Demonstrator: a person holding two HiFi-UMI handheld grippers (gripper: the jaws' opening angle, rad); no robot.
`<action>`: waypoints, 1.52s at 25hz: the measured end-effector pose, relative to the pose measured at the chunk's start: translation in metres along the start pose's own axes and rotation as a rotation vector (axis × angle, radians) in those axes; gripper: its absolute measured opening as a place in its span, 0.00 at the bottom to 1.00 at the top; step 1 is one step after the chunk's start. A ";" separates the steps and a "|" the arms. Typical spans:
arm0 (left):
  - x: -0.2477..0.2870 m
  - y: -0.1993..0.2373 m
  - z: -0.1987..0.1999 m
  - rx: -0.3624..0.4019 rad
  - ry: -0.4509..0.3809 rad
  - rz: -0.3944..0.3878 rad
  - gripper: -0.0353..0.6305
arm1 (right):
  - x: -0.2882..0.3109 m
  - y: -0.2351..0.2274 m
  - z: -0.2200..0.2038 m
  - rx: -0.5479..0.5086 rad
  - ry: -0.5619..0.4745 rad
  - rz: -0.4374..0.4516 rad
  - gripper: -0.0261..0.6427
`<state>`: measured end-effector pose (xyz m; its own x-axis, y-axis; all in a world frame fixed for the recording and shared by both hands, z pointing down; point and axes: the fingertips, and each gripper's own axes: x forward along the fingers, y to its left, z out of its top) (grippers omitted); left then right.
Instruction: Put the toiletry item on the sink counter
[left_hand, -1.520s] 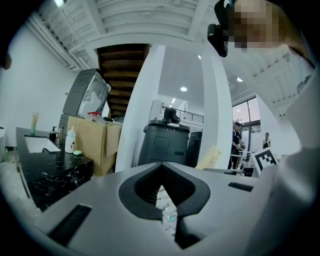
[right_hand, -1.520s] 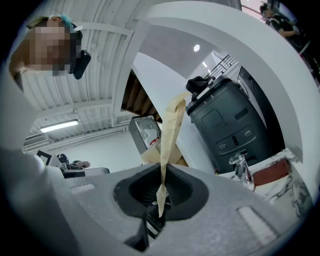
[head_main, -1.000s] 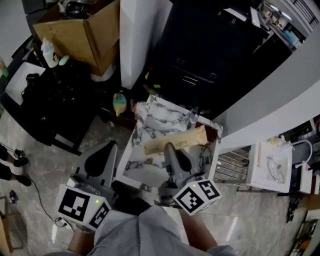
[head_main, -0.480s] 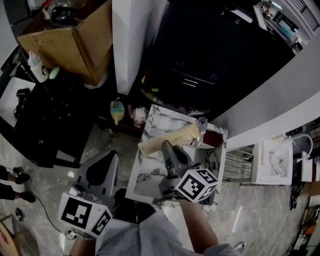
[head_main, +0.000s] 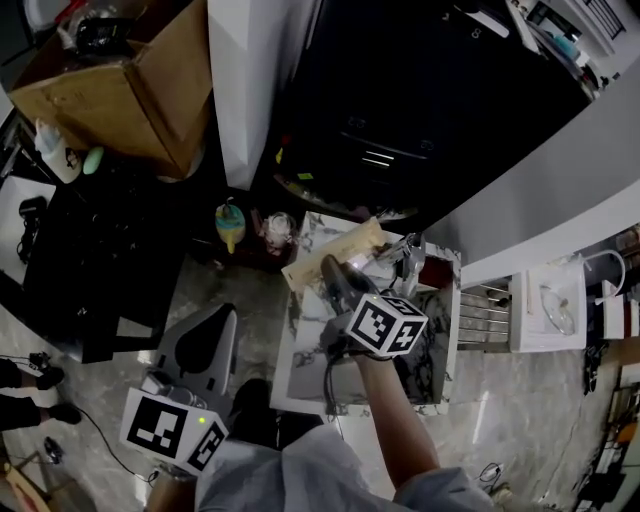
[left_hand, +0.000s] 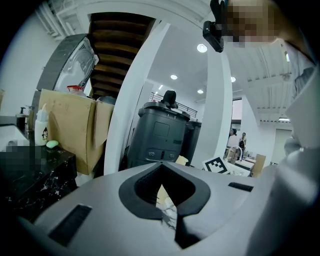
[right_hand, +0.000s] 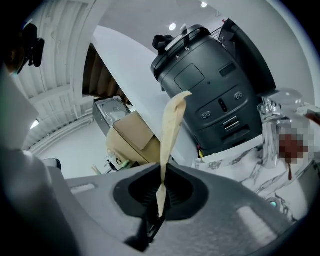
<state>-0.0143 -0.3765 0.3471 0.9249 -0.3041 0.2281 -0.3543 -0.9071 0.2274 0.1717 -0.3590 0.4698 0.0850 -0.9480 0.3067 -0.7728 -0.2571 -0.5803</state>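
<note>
— Where's the thing now?
— The long flat tan toiletry packet (head_main: 332, 250) is pinched in the right gripper (head_main: 333, 270). The jaws are nearly together on its near end, with its thin edge between the pads. It hangs over the far half of the white grey-veined marble sink counter (head_main: 312, 365), just beside the chrome tap (head_main: 405, 255).
— Which way does it lie?
— From above, its long axis runs across the line of the jaws, low left to high right. I'd say the counter below it is all that matters for setting it down.
— And the other one?
— The left gripper (head_main: 208, 325) is well off to the left, clear of the counter, jaws together on nothing.
— Is it touching the marble?
— Can't tell. The gripper covers its held end, and I can't make out the basin
</note>
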 end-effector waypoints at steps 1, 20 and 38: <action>0.002 0.003 -0.001 -0.001 0.004 -0.006 0.06 | 0.006 -0.005 -0.002 0.014 0.006 -0.007 0.06; 0.063 0.026 -0.023 0.005 0.077 -0.172 0.06 | 0.084 -0.087 -0.026 0.242 0.043 -0.057 0.07; 0.073 0.030 -0.032 0.012 0.104 -0.217 0.06 | 0.103 -0.120 -0.033 0.251 0.077 -0.039 0.11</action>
<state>0.0380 -0.4165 0.4014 0.9598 -0.0707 0.2718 -0.1466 -0.9515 0.2703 0.2527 -0.4198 0.5962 0.0561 -0.9218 0.3836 -0.5892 -0.3407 -0.7326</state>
